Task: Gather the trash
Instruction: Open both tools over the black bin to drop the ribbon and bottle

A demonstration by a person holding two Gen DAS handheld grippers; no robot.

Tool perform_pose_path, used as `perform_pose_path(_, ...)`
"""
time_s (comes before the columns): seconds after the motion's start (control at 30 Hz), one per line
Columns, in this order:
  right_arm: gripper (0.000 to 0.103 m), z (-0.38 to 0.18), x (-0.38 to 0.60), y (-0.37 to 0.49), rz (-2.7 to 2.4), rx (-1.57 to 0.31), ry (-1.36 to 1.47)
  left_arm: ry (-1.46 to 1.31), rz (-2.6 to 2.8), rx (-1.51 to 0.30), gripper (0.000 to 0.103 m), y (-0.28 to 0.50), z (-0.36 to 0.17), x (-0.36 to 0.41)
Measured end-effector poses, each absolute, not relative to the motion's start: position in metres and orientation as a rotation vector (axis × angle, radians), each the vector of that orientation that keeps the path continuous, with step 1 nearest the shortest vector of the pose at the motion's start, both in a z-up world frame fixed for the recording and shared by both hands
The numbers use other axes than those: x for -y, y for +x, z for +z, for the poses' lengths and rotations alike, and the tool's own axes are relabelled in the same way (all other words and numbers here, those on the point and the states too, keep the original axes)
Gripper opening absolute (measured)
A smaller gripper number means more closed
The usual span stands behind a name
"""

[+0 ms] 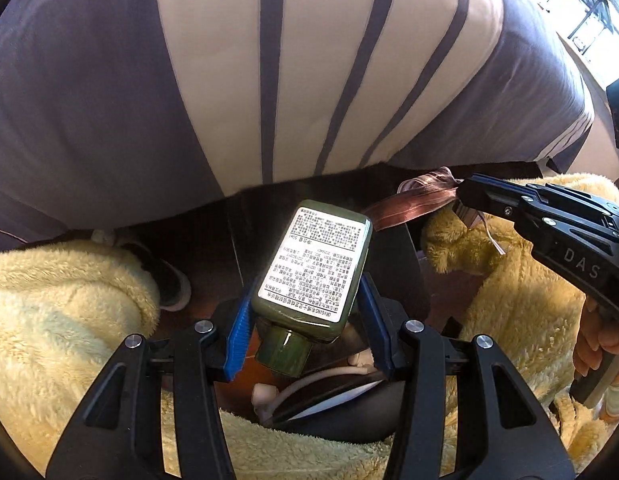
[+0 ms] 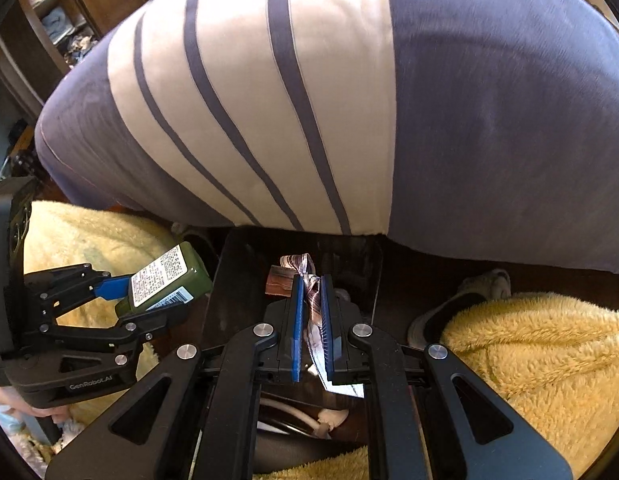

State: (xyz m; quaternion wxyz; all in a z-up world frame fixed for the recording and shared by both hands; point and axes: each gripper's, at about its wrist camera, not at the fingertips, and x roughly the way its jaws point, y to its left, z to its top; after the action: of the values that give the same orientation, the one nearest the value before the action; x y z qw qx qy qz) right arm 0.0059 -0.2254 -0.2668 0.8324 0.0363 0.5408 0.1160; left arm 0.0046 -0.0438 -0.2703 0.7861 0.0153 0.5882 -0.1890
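We find the left gripper (image 1: 309,304) clamped on a green bottle (image 1: 315,262): its blue pads (image 1: 240,330) press the bottle's sides just above the cap (image 1: 283,350). The bottle's long axis runs forward along the fingers, cap toward the camera and flat base away, label face up. In the right wrist view the same bottle (image 2: 169,276) projects from the left gripper (image 2: 149,292) with its base toward the middle of the scene.

Between the two tools, and below both, lies a dark open container (image 2: 237,280), which we judge to be the trash bin; its inside is too dark to inspect. From the left tool it lies ahead and to the right; the bottle's base sits just beside its left rim, apparently not yet over the opening.

On the right, the right gripper (image 2: 311,320) is closed tight on a crumpled brown-and-white wrapper (image 2: 309,288), the loose end sticking out past the fingertips. Seen from the left wrist, the same wrapper (image 1: 413,204) trails from the right gripper (image 1: 463,200). This tool points straight down into the container, so we judge the right hand better placed to drop its load, while the left needs a short shift to the right.

A striped garment (image 2: 289,100) and yellow fleece (image 2: 549,352) surround the opening.
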Motion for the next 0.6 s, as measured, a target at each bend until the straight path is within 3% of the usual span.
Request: perform_pose_path(0.6,0.013,-0.297,0.222,0.022,0.269,-1.252,0.142,0.041,-0.426,-1.363,0.047,0.012,-0.294,0.05)
